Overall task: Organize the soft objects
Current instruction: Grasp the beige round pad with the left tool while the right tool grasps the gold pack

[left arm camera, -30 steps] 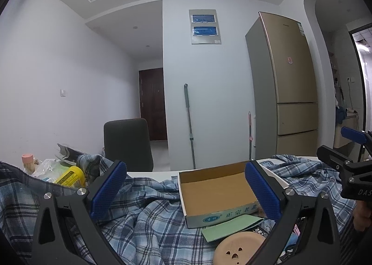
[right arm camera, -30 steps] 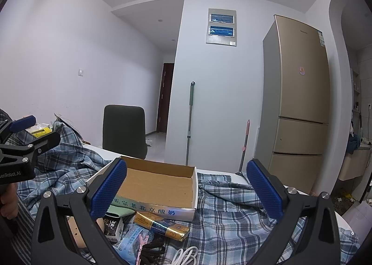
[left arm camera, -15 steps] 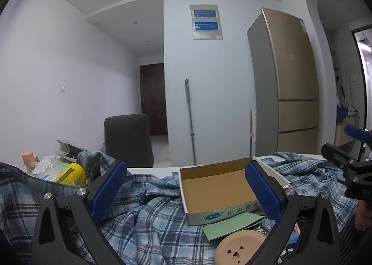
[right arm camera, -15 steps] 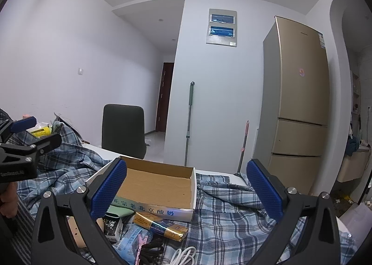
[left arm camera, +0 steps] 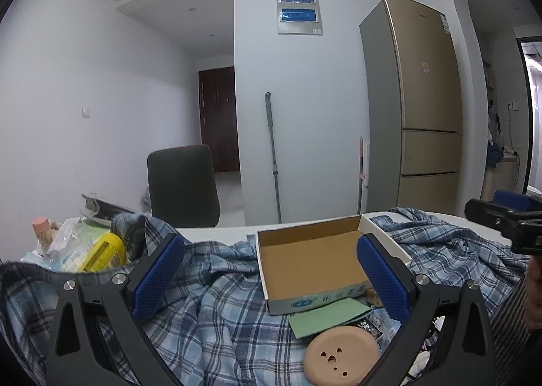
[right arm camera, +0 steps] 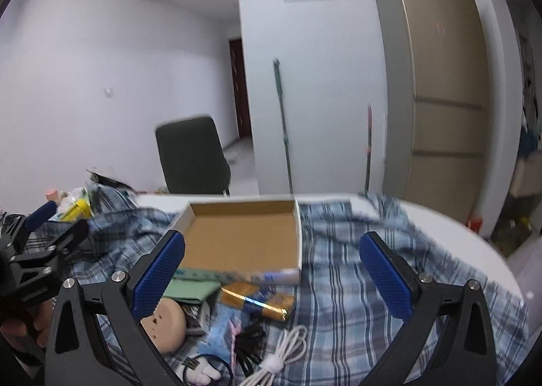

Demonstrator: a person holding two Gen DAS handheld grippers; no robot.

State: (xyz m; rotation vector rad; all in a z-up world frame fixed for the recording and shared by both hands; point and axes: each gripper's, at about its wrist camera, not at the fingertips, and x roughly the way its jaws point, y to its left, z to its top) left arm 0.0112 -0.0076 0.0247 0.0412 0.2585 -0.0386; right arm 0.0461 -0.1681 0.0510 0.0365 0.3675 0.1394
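Observation:
A crumpled blue plaid shirt [left arm camera: 220, 311] [right arm camera: 342, 284] is spread over the white table. On it lies an empty open cardboard box [left arm camera: 311, 260] [right arm camera: 240, 237]. My left gripper [left arm camera: 269, 279] hangs open above the shirt, in front of the box, with nothing between its blue pads. My right gripper [right arm camera: 272, 276] is open too, over the shirt at the box's near right corner. Each gripper shows at the edge of the other's view: the right one [left arm camera: 504, 213], the left one [right arm camera: 44, 233].
Small items lie near the box: a round beige disc [left arm camera: 340, 357] [right arm camera: 166, 321], green paper [left arm camera: 328, 316], a gold packet [right arm camera: 257, 299], a coiled white cable [right arm camera: 284, 355], black ties [right arm camera: 249, 342]. A yellow container [left arm camera: 101, 252] and packets sit at far left. A dark chair [left arm camera: 183, 186] stands behind the table.
The right gripper's view has tilted down and swung left, bringing the box and clutter closer under it; that frame is motion-blurred. The left gripper has barely shifted.

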